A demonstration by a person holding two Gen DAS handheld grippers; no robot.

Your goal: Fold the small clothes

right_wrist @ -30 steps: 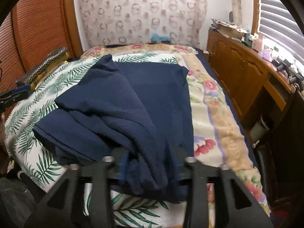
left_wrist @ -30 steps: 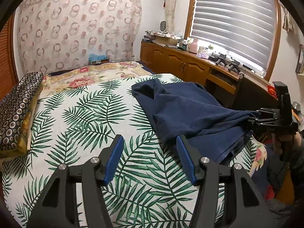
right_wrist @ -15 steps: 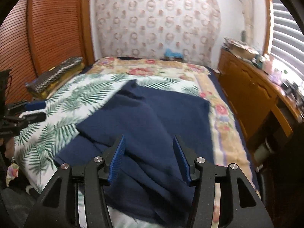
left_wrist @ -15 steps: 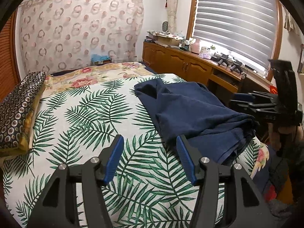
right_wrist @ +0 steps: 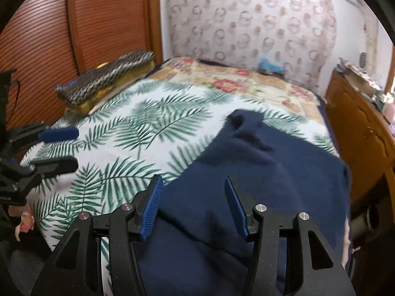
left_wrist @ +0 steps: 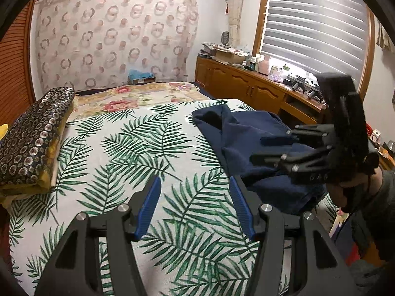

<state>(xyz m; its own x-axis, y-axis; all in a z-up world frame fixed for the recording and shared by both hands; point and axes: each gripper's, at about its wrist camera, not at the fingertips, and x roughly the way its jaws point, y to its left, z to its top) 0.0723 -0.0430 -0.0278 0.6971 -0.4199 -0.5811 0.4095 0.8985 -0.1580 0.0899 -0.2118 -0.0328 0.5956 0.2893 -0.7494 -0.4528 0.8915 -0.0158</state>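
1. On my far left, a dark ring-patterned cushion (left_wrist: 34,135) lies along the bed's edge beside the wooden slatted door (right_wrist: 44,39).
2. My left gripper (left_wrist: 195,204) hangs over the palm-leaf bedspread (left_wrist: 128,153), released: the blue pads (left_wrist: 148,207) stand apart with only leaf print showing between them, and nothing touches them.
3. The navy garment (left_wrist: 246,138) lies rumpled on the right half of the bed, to the right of my left gripper and apart from it. One corner is bunched into a small peak toward the head of the bed, and the near part spreads down to the bed's foot edge.
4. My right gripper (right_wrist: 192,204) is above the near part of that garment, released. Its pads are parted, and the cloth lies below them, not pinched. From the left wrist view it shows as a blurred black frame over the garment's right side.
5. Beyond the leaf print, a floral bedsheet (right_wrist: 234,83) covers the head of the bed.
6. On the right, a wooden cabinet (left_wrist: 246,88) runs under the window blinds (left_wrist: 316,24), its top cluttered with small items I cannot make out.
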